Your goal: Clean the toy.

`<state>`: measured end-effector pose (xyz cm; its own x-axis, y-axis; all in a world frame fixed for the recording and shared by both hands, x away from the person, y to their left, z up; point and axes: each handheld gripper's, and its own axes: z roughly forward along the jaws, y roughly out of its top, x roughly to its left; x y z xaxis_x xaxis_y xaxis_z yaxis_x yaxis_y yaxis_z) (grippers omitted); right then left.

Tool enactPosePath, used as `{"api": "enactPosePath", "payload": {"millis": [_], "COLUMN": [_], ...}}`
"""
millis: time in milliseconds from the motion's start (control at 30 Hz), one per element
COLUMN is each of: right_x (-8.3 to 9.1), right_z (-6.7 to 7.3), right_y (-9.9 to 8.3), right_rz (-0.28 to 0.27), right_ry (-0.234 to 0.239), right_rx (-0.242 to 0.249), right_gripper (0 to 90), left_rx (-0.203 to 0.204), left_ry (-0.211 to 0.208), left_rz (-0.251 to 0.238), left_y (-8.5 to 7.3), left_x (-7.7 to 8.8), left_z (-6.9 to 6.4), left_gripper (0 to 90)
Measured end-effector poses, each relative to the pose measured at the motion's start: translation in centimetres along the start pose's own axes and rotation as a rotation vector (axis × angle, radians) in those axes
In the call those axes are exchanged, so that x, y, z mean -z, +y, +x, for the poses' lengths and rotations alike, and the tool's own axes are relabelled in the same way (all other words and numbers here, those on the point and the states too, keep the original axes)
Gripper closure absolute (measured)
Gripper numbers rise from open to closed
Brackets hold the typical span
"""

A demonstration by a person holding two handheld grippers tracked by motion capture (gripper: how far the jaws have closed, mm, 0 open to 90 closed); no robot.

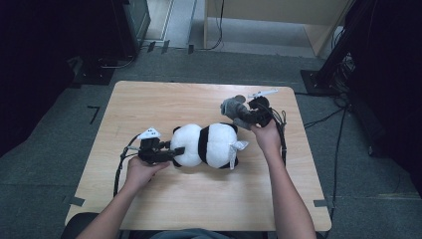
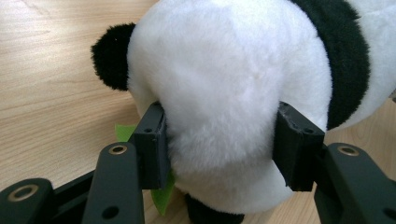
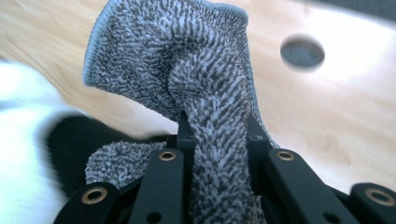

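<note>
Left claw [image 1: 175, 152] clamped on the white head end of the plush panda [image 1: 206, 144], which lies on its side mid-surface [image 1: 164, 104]; its pads dent the fur in the left gripper view. Right claw [image 1: 244, 119] pinches a bunched grey cloth [image 1: 233, 106], held above the surface just beyond the panda's rear end.

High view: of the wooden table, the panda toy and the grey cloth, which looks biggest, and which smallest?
1. Wooden table, by far the largest.
2. Panda toy, lying across the table's middle, its end clamped by the left hand-held gripper.
3. Grey cloth, smallest, though it is bunched in the right hand-held gripper, so its full size stays unclear.
</note>
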<state>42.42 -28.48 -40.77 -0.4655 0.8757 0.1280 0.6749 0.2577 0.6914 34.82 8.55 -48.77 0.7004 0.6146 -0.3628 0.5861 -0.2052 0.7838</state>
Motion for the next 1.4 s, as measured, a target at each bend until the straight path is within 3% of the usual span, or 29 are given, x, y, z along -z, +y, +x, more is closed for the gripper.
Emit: {"api": "enactPosePath", "payload": {"millis": [133, 167, 200, 400, 433, 467, 533, 567, 700, 733, 767, 867, 933, 1000, 1167, 1400], "right_x": [1.0, 1.3, 1.5, 0.7, 0.7, 0.1, -0.1, -0.8, -2.1, -2.1, -3.1, -4.8, -5.6, -5.6, -5.0, -3.3], "right_z": [1.6, 2.3, 3.8, 8.5, 8.5, 10.3, 10.8, 12.5, 15.2, 15.2, 16.5, 17.6, 17.8, 17.5, 16.1, 12.0], "right_y": [1.5, 2.0, 2.9, 5.0, 5.0, 5.5, 5.6, 5.9, 5.8, 5.8, 5.5, 4.6, 3.9, 3.8, 3.3, 2.6], "right_rz": [-0.047, -0.052, -0.056, -0.052, -0.052, -0.043, -0.04, -0.026, 0.004, 0.004, 0.035, 0.121, 0.13, 0.124, 0.115, 0.102], "right_ry": [0.017, 0.029, 0.043, 0.106, 0.106, 0.13, 0.136, 0.159, 0.194, 0.194, 0.205, 0.2, 0.19, 0.203, 0.174, 0.119], "right_rx": [0.038, 0.049, 0.086, 0.17, 0.17, 0.198, 0.204, 0.228, 0.274, 0.274, 0.311, 0.351, 0.38, 0.357, 0.372, 0.307], "right_gripper": [76.1, 76.1, 76.1, 76.0, 76.0, 76.0, 76.0, 76.0, 75.9, 75.9, 75.8, 75.8, 75.9, 75.9, 75.9, 75.8], "left_rx": [-0.004, -0.005, -0.003, -0.004, -0.004, -0.005, -0.003, -0.005, -0.005, -0.005, -0.006, 0.002, 0.021, 0.015, 0.0, -0.011], "left_ry": [-0.002, -0.002, -0.002, -0.001, -0.001, -0.001, -0.002, -0.001, -0.001, -0.001, 0.0, 0.0, 0.002, 0.009, 0.02, 0.017], "left_rz": [-0.001, -0.002, -0.002, -0.004, -0.004, -0.004, -0.005, -0.004, -0.002, -0.002, 0.002, 0.007, 0.023, 0.026, 0.038, 0.028], "left_y": [0.0, 0.0, 0.0, 0.0, 0.0, 0.0, 0.0, 0.0, 0.1, 0.1, 0.1, 0.1, 0.1, 0.2, 0.4, 0.4], "left_x": [0.0, 0.0, 0.0, 0.0, 0.0, 0.0, 0.0, 0.0, 0.0, 0.0, 0.0, 0.0, 0.0, 0.0, 0.0, -0.1], "left_z": [0.1, 0.1, 0.1, 0.0, 0.0, 0.0, 0.0, 0.0, 0.0, 0.0, 0.1, 0.0, 0.1, 0.0, -0.2, -0.3], "left_gripper": [44.1, 44.1, 44.2, 44.5, 44.5, 44.5, 44.4, 44.4, 44.4, 44.4, 44.4, 44.9, 45.4, 45.7, 45.8, 45.9]}}
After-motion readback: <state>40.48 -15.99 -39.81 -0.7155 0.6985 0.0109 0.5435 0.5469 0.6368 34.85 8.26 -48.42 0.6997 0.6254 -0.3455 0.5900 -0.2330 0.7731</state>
